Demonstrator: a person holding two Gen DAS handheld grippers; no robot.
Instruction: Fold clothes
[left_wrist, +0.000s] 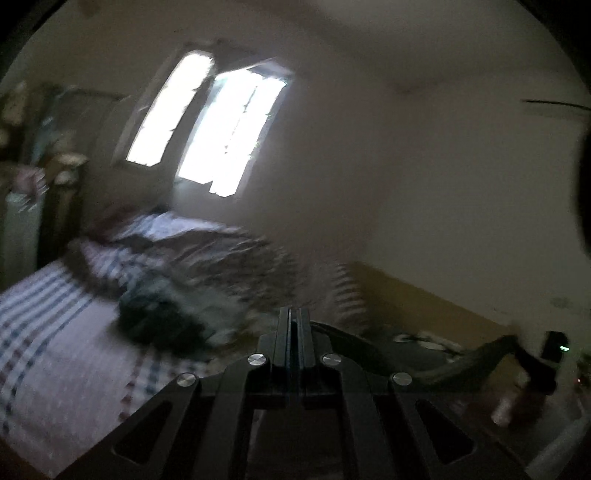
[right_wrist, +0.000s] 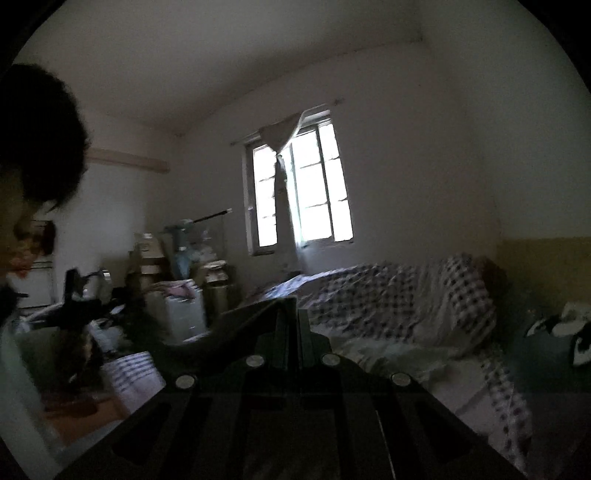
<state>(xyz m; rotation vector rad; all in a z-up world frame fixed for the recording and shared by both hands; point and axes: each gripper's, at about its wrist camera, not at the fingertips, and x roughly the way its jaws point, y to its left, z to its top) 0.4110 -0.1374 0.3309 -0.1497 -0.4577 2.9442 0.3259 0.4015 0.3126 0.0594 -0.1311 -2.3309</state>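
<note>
Left gripper (left_wrist: 294, 321): fingers pressed together, pointing level out over the bed; a strip of dark cloth shows in the slit between the tips.
Right gripper (right_wrist: 291, 314): fingers pressed together, also pointing level; a dark sheet of cloth runs from the tips off to the left.
Dark garment (left_wrist: 388, 354): stretched in the air between the two tools. In the left wrist view it sags from the left tips across to the other tool at the lower right edge; in the right wrist view the same cloth (right_wrist: 229, 328) spans toward the other tool at the left. It hangs above the bed, near its foot end; its kind cannot be told in the dim, blurred frames.
Other tool seen from the left (left_wrist: 546, 362): dark body with a small green light, gripping the far end of the garment.
Other tool seen from the right (right_wrist: 74, 306): dark, blurred, in front of the clutter.
Bed (left_wrist: 48, 350): covered in a checked and striped sheet; a crumpled checked blanket (right_wrist: 406, 295) is heaped along the wall side.
Clothes pile (left_wrist: 159, 314): dark and pale pieces lying mid-bed, beyond the left tips.
Window (right_wrist: 299, 188): bright, in the far wall, with a curtain knotted up.
Clutter (right_wrist: 177, 266): boxes and bags stacked in the corner left of the window.
Person: dark hair (right_wrist: 40, 136) at the left edge.
</note>
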